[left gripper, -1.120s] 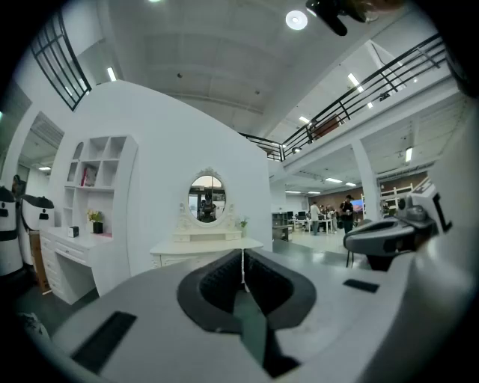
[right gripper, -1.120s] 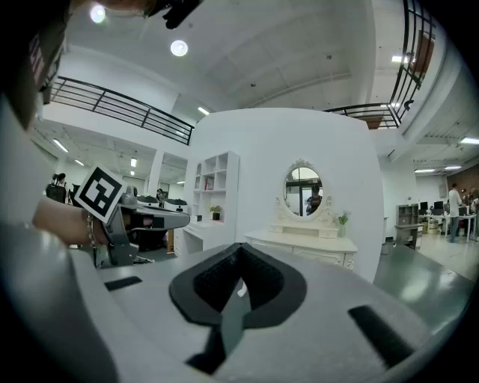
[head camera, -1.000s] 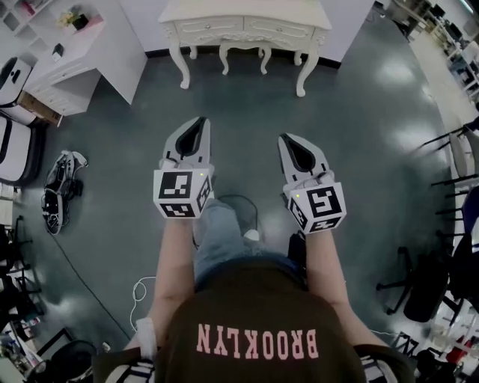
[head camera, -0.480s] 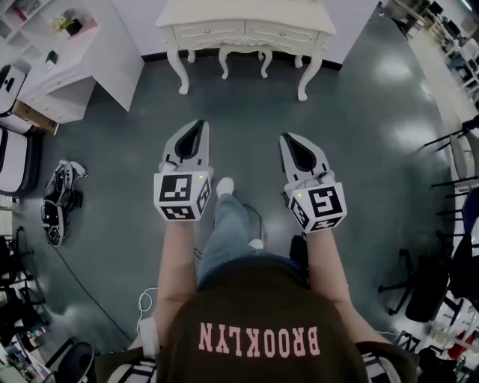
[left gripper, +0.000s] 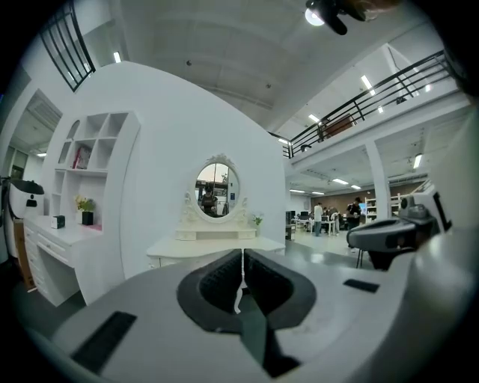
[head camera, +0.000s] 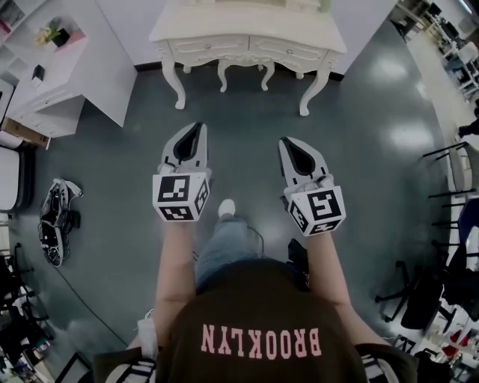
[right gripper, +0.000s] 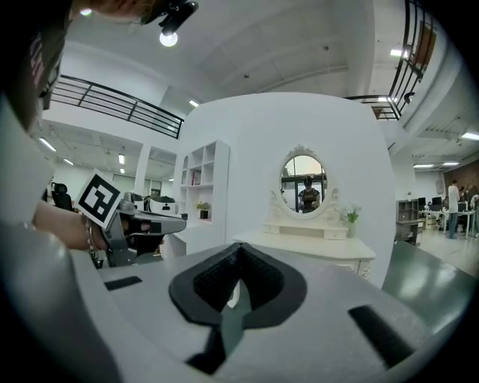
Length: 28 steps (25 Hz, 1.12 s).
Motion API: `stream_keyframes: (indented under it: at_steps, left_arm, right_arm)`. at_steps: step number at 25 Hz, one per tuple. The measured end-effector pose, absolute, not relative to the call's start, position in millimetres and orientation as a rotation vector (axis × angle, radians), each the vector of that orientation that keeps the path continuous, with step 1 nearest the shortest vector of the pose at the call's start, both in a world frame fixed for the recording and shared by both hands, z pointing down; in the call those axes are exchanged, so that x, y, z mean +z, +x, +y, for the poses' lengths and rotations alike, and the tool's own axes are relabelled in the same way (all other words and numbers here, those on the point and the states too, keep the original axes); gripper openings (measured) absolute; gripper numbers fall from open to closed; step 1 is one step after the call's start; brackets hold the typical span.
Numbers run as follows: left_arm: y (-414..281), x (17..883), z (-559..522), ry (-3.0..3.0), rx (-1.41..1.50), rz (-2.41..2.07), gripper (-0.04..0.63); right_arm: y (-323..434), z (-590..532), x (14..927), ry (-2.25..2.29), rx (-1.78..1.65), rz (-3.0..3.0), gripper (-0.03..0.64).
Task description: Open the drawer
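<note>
Dark glossy floor (head camera: pixel 359 149) fills most of the head view. A white shelf unit (head camera: pixel 75 75) stands at far left. A white counter (head camera: pixel 247 19) on curved legs stands at the far end, roughly centred ahead of the person. An oval mirror (left gripper: pixel 218 190) sits upright on its top. Left drawer (head camera: pixel 212 46) and right drawer (head camera: pixel 290 54) lie side by side in the counter front, both flush shut. Left gripper (head camera: pixel 197 126) and right gripper (head camera: pixel 286 141) are held side by side above open floor, pointing at the counter and well apart from it. Fingers of each are pressed together, with nothing between them.
</note>
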<state>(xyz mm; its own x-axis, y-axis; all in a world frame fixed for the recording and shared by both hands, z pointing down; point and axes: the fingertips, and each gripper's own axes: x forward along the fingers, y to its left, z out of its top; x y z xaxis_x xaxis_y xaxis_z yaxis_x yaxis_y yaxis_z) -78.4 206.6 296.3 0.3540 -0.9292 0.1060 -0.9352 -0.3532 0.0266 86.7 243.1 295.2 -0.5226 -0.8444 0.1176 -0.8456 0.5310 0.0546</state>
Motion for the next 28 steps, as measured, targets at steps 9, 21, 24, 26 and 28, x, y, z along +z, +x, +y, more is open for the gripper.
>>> stream_keyframes:
  at_steps: [9, 21, 24, 26, 28]
  left_arm:
    - [-119.2, 285.2, 90.1, 2.546, 0.116, -1.699, 0.009]
    - [-119.8, 297.5, 13.2, 2.535, 0.119, -1.652, 0.009]
    - [-116.0, 302.5, -5.2, 2.527, 0.120, -1.653, 0.009]
    - [-112.6, 306.5, -19.0, 2.527, 0.136, -1.654, 0.009]
    - [-110.1, 309.0, -35.0, 2.521, 0.151, -1.662, 0.009]
  right_arm:
    - [43.5, 127.5, 281.8, 1.509, 0.005, -2.598, -0.003]
    - [52.7, 53.4, 284.2, 1.612, 0.083, -2.555, -0.003]
    - [61.6, 33.2, 290.1, 1.633, 0.104, -2.551, -0.003]
    - [67.2, 16.8, 294.9, 1.639, 0.116, -2.549, -0.003]
    - [72.3, -1.2, 298.0, 1.642, 0.126, -2.550, -0.003]
